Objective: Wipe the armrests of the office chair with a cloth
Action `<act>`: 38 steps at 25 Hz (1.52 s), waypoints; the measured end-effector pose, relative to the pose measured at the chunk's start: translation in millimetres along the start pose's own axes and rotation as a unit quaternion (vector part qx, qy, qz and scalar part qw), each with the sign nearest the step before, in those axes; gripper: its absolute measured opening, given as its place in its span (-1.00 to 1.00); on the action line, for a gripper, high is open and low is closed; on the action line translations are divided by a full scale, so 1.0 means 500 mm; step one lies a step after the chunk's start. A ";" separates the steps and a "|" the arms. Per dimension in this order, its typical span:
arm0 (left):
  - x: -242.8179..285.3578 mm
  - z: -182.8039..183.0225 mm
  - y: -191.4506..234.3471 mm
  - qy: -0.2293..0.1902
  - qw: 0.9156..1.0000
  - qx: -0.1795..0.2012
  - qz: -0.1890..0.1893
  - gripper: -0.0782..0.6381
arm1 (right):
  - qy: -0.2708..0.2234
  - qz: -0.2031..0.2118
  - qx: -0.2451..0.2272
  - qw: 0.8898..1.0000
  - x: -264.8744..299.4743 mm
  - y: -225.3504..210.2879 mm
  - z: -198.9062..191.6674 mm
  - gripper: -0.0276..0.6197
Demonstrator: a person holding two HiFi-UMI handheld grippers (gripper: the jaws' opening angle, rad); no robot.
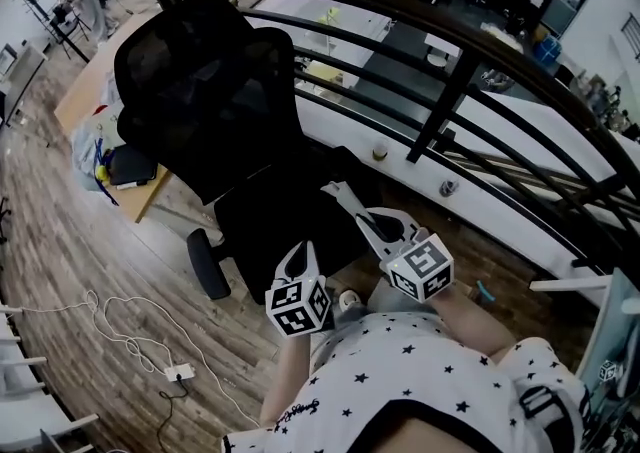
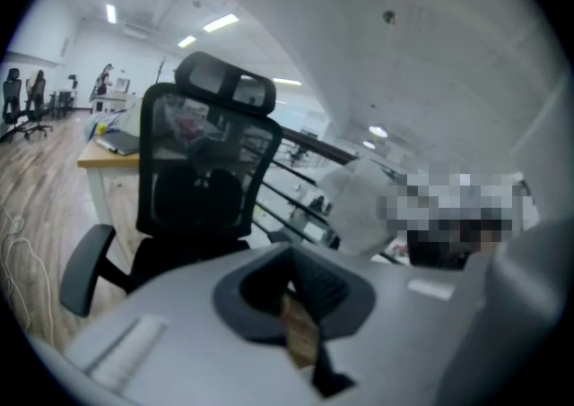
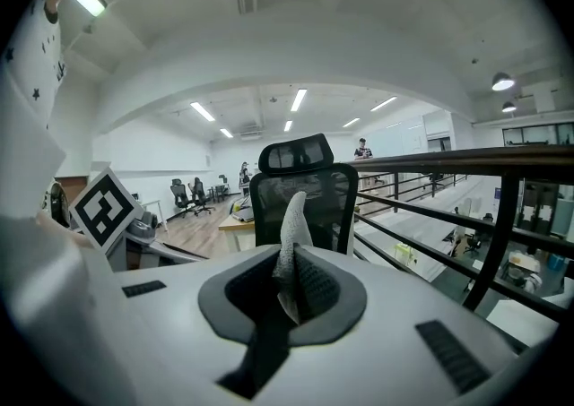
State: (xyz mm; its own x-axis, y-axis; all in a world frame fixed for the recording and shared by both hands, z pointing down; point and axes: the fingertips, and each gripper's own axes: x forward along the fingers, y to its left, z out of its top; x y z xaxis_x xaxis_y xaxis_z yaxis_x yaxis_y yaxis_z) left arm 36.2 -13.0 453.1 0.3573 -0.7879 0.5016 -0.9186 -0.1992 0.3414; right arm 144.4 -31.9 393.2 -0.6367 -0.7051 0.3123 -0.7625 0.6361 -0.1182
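Black office chair (image 1: 215, 111) stands before you. Your right tool (image 1: 335, 191) is clamped on the pale cloth (image 3: 291, 216); your left tool (image 1: 300, 253) has its jaws together. You hold the 2 low by the seat.

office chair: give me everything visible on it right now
The office chair is black and upright, facing the person. It has a see-through mesh back, a separate headrest on top and a dark seat. One rounded armrest is in clear view. It stands on the wood floor, with a wooden desk behind it and the black railing beside it. Its base is hidden.
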 end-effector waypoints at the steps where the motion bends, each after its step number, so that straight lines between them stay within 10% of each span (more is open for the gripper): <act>1: 0.005 0.001 0.001 0.001 1.000 -0.001 -0.002 -0.76 | 0.002 -0.003 0.001 1.000 0.002 -0.006 -0.001 -0.83; 38: 0.298 -0.006 0.019 0.061 0.995 -0.052 0.062 -0.76 | 0.085 0.025 -0.045 0.995 0.291 -0.374 -0.109 -0.83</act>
State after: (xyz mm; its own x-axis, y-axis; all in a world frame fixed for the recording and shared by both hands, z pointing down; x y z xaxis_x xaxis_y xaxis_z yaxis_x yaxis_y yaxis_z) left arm 81.3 -130.8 533.4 0.2655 -0.7246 0.6360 -0.9368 -0.0381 0.3477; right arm 200.6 -236.4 511.9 -0.6387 -0.6133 0.4647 -0.7124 0.6995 -0.0559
